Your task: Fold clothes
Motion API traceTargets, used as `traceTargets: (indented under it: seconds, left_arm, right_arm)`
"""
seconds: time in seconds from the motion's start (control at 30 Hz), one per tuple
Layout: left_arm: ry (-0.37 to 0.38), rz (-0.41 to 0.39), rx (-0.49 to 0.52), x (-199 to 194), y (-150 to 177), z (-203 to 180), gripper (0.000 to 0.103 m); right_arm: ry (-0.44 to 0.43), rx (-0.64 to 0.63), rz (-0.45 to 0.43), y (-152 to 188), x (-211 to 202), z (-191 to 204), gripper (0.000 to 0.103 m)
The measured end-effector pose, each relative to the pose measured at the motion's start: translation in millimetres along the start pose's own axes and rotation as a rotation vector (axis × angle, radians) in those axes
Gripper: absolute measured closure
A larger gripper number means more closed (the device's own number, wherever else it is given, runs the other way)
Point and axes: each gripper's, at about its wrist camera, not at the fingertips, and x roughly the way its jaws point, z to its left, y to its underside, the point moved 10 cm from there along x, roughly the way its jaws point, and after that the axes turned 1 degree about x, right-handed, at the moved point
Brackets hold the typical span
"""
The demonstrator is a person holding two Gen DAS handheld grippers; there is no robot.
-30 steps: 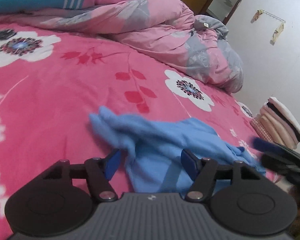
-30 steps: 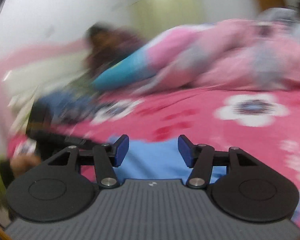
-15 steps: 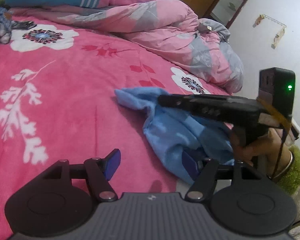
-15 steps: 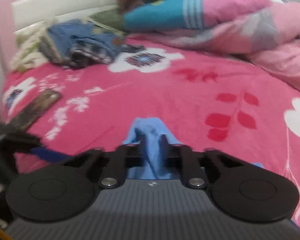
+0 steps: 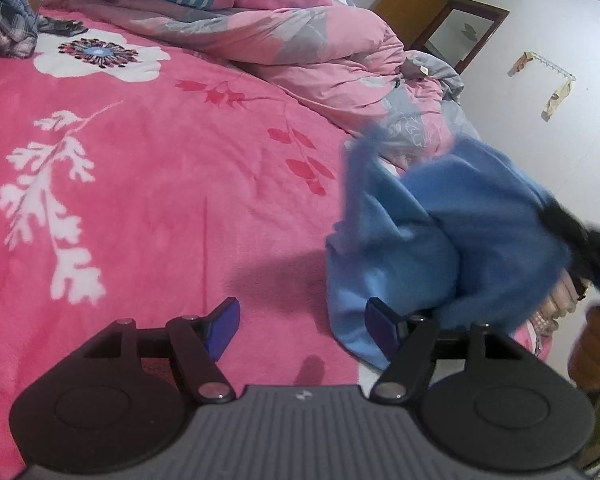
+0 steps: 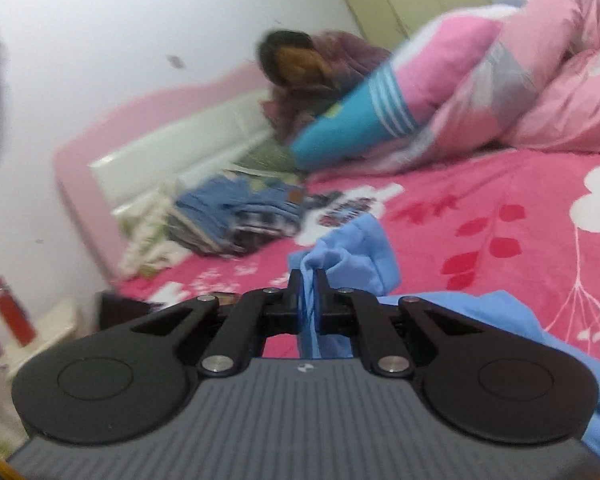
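Note:
A light blue garment [image 5: 452, 240] hangs bunched and lifted at the right of the pink flowered bed [image 5: 148, 184] in the left wrist view. My right gripper [image 6: 309, 280] is shut on a fold of that blue garment [image 6: 352, 252], with more of it trailing below right. My left gripper [image 5: 302, 322] hovers low over the bed, its jaws opening and nothing between them; the right fingertip [image 5: 382, 326] sits at the garment's lower edge. The right gripper [image 5: 580, 252] shows as a dark blur at the far right of that view.
A rumpled pink and grey quilt [image 5: 300, 52] and a teal striped pillow [image 6: 364, 120] lie along the far side. A pile of blue and plaid clothes [image 6: 244, 216] sits by the headboard, where a person [image 6: 300, 68] is. A red bottle [image 6: 10, 310] stands on a bedside stand.
My right gripper closed on the blue garment and lifted it off the bed. The left gripper slid left and down, its jaws a little wider.

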Motion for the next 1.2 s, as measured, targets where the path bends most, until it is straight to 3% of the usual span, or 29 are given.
traceTargets:
  seconds: [0.27, 0.43, 0.6, 0.8, 0.83, 0.9, 0.97, 1.1, 1.2]
  left_arm:
    - [-0.012, 0.005, 0.003, 3, 0, -1, 0.029]
    - [-0.016, -0.006, 0.003, -2, -5, -3, 0.029]
    - [-0.015, -0.033, 0.022, -7, -27, -6, 0.026]
    - [0.048, -0.046, 0.056, 2, -62, -32, 0.011]
    - [0.071, -0.033, 0.061, 8, -64, -40, 0.008]
    - [0.119, 0.013, 0.072, 25, -68, -57, 0.005]
    - [0.163, 0.066, 0.089, 43, -70, -75, 0.004]
    - [0.185, 0.173, 0.172, 90, -72, -101, 0.002]
    - [0.178, 0.269, 0.211, 129, -71, -111, 0.002]
  right_arm:
    - [0.035, 0.064, 0.109, 57, -43, -13, 0.1]
    - [0.08, 0.068, 0.27, 112, -35, -23, 0.1]
    - [0.189, -0.008, 0.385, 155, -20, -29, 0.099]
    - [0.188, 0.01, 0.358, 142, -43, -21, 0.086]
    - [0.166, 0.01, 0.333, 135, -50, -18, 0.083]
    - [0.146, 0.02, 0.239, 112, -70, -19, 0.066]
    - [0.148, 0.042, 0.129, 89, -91, -27, 0.055]
    - [0.277, 0.14, -0.071, 55, -129, -76, 0.05]
    - [0.444, 0.171, -0.094, 49, -138, -121, 0.05]
